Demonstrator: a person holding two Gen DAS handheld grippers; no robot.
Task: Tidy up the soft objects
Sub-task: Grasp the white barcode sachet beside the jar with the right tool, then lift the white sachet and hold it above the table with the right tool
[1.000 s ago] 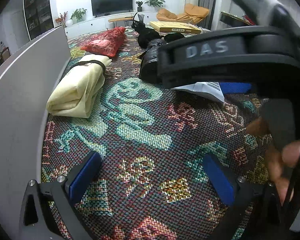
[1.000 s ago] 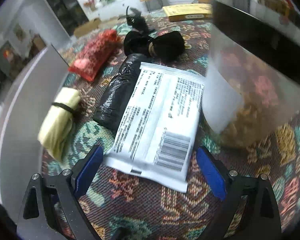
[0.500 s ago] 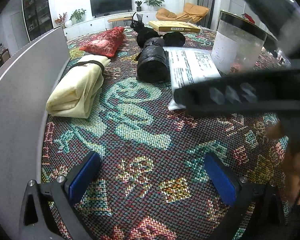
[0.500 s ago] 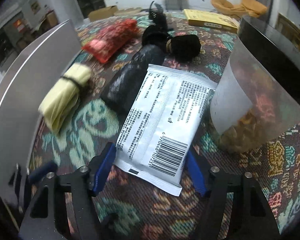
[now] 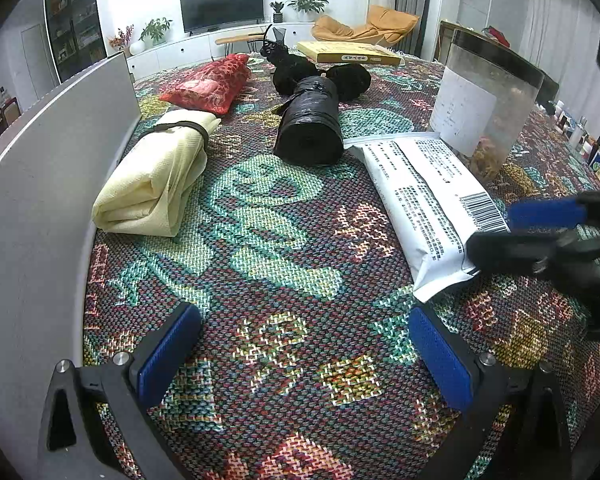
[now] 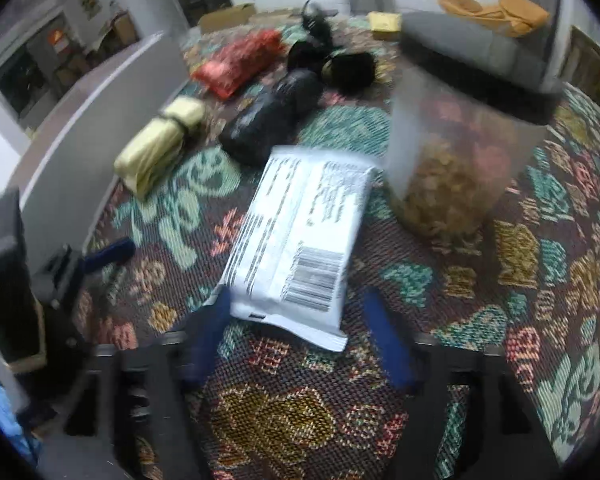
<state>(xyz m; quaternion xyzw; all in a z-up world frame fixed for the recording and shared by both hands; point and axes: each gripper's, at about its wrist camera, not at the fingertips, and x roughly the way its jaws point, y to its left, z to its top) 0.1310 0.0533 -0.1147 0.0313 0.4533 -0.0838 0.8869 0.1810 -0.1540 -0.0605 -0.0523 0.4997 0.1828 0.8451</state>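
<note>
A white printed packet (image 6: 296, 240) lies flat on the patterned cloth. Its near end sits between the blue pads of my right gripper (image 6: 300, 336), whose jaws are opening; the pads do not press on it. In the left wrist view the packet (image 5: 416, 196) has my right gripper (image 5: 490, 230) at its barcode corner. My left gripper (image 5: 304, 348) hovers open over bare cloth, nothing between its fingers. Farther back lie a black plastic roll (image 5: 310, 128), a folded yellow cloth (image 5: 156, 184) with a black band, a red pouch (image 5: 212, 84) and two black bags (image 5: 300, 68).
A tall clear jar (image 5: 488, 100) with a dark lid stands just right of the packet. A grey upright board (image 5: 40, 184) walls off the left side. A flat yellow box (image 5: 348, 54) lies at the far edge. Small bottles (image 5: 588, 144) line the far right.
My right gripper swung out of the left view's middle to the packet's near corner. Its jaws narrowed, then widened, and it rolled a little. The left gripper stayed still.
</note>
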